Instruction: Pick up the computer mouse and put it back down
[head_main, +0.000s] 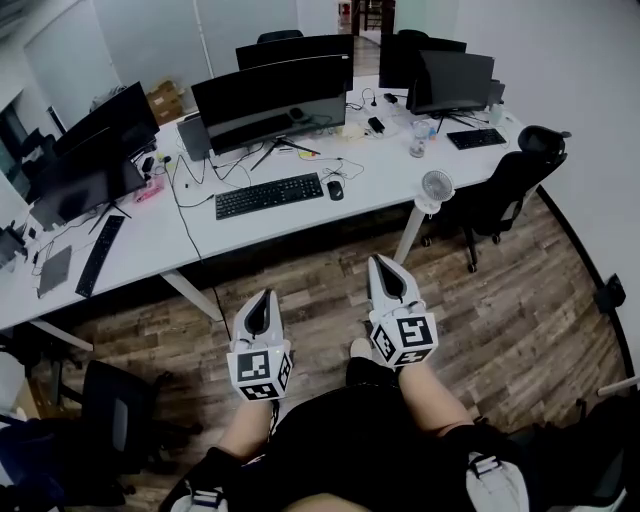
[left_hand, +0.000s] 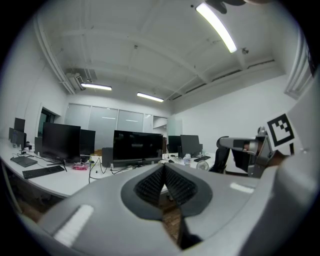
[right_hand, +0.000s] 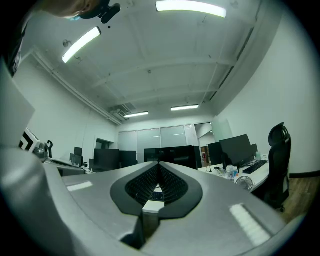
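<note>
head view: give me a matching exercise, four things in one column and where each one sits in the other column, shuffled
Things
1. computer mouse
2. small white fan
3. black office chair
4. curved monitor

Places
A. on the floor by the right end of the desk
B. at the desk's front edge
C. just right of the keyboard
D. behind the keyboard

Pairs: 1-C, 2-B, 3-A, 4-D
</note>
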